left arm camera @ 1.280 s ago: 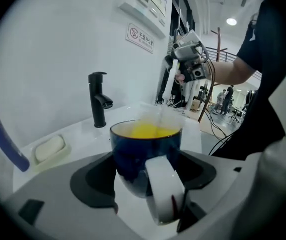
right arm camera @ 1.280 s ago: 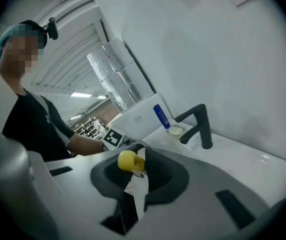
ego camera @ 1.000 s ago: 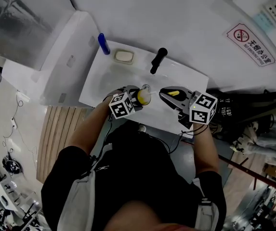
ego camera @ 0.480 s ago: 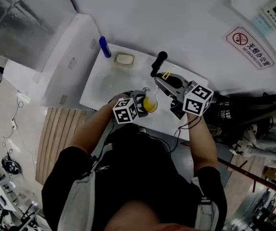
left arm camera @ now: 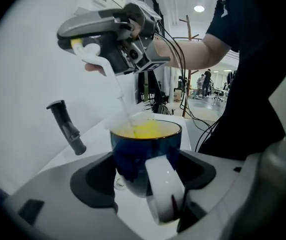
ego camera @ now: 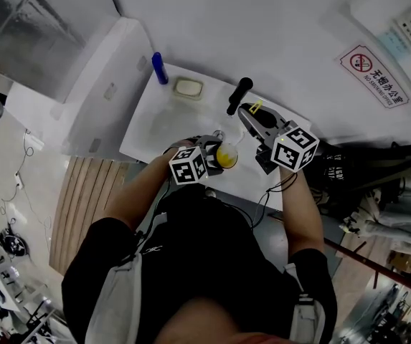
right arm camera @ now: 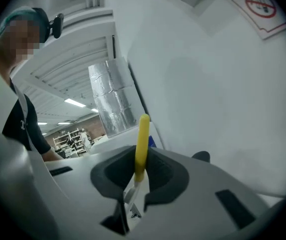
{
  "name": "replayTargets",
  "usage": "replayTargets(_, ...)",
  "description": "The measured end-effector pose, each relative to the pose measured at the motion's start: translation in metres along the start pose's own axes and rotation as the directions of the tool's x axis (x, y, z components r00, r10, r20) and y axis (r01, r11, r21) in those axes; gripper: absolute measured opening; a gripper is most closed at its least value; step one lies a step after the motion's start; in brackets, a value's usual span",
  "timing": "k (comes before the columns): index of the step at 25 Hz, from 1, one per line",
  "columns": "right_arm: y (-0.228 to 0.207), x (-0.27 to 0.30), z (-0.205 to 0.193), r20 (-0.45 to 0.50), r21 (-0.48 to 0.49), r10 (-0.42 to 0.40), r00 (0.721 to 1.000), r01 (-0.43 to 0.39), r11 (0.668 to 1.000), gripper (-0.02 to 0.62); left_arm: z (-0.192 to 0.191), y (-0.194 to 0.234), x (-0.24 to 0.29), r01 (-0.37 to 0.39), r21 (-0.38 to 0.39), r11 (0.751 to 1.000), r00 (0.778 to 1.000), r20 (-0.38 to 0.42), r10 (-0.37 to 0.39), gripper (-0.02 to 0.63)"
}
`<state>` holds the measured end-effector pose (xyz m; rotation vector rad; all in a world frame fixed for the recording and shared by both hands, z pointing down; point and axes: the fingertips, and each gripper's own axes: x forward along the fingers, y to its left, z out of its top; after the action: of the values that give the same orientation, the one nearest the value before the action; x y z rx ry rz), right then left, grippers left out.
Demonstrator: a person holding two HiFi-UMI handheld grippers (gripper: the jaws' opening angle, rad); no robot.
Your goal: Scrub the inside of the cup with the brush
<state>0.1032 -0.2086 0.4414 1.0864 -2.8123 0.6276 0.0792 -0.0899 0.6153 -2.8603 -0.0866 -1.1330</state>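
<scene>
The left gripper (ego camera: 210,158) has its jaws closed on the sides of a dark blue ceramic cup with a yellow inside and a white handle (left arm camera: 133,156). In the left gripper view the two dark jaw pads press against the cup body, and the white handle points back toward the camera. The cup sits mouth up, held just above the white counter (ego camera: 151,131), in front of the person's body in the head view. The right gripper (right arm camera: 135,186) is clamped shut on a slim brush with a white stem and a yellow handle end (right arm camera: 143,141). The yellow end sticks out past the jaws in the right gripper view. From the left gripper view the brush stem runs down from the right gripper, which hangs above and behind the cup. The pale bristles sit at the far rim of the cup, partly inside its yellow interior. A black tap lever (ego camera: 239,94) stands on the counter just beyond the cup. Farther back along the wall edge lie a pale soap bar in a small dish (ego camera: 189,87) and a blue cylindrical object (ego camera: 161,68). A red no-smoking sign (ego camera: 374,67) hangs on the white wall to the right.
</scene>
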Motion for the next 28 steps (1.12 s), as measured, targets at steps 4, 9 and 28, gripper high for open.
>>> replayTargets(4, -0.024, -0.022, -0.008, -0.014, 0.085, -0.054, 0.998, 0.055, 0.995, 0.052, -0.004, 0.006, -0.008, -0.012, -0.047, 0.999, 1.000, 0.027, 0.013, 0.374)
replayTargets(9, -0.036, -0.048, -0.025, -0.066, 0.135, -0.092, 0.994, 0.100, 0.986, 0.051, -0.015, 0.021, -0.012, -0.029, -0.175, 0.984, 0.996, 0.073, 0.043, 0.374)
replayTargets(28, -0.024, -0.110, 0.007, 0.161, 0.229, -0.236, 0.958, 0.197, 0.953, 0.048, -0.056, 0.066, -0.008, -0.175, -0.340, 0.924, 0.983, -0.010, 0.182, 0.374)
